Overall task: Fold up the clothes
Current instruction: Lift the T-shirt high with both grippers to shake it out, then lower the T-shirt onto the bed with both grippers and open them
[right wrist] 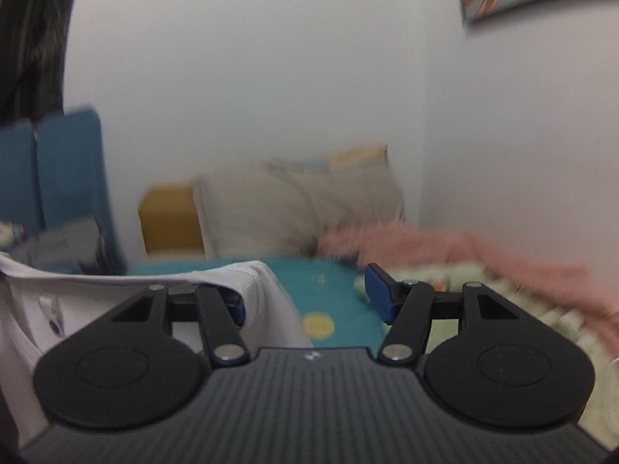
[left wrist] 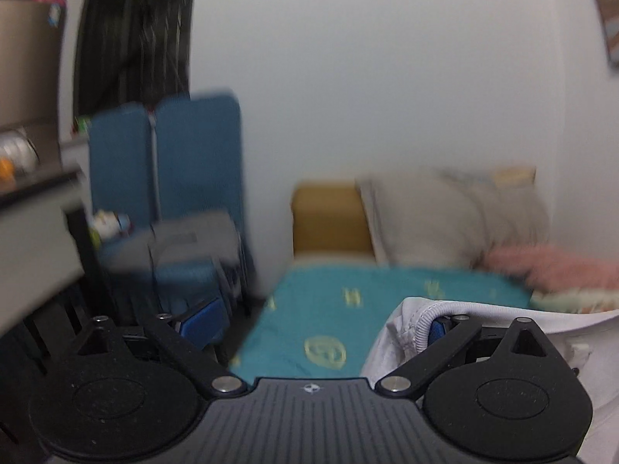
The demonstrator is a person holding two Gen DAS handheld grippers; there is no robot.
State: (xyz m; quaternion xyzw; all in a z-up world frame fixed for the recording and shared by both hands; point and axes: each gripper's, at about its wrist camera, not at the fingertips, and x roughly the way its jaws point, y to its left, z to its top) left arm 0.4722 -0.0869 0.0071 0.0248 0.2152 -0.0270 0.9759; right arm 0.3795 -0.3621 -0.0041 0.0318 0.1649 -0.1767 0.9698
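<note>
Both views blurred. Left claw [left wrist: 317, 321] wide open, fingers far apart; white garment [left wrist: 483, 332] draped over its right finger [left wrist: 439, 330], ribbed collar edge hooked on the blue pad, nothing pinched between the two fingers. Right claw [right wrist: 309, 301] also wide open; the same white garment [right wrist: 116, 301] hangs over its left finger [right wrist: 238, 311], right finger [right wrist: 381, 295] bare. Garment held up above the bed [left wrist: 348, 309], teal patterned sheet, over its near edge. Grey pillow [right wrist: 301, 208] and pink blanket [right wrist: 445, 247] at the bed's far end, against the wall. Blue chair [left wrist: 166, 178] beside the bed's left edge.
</note>
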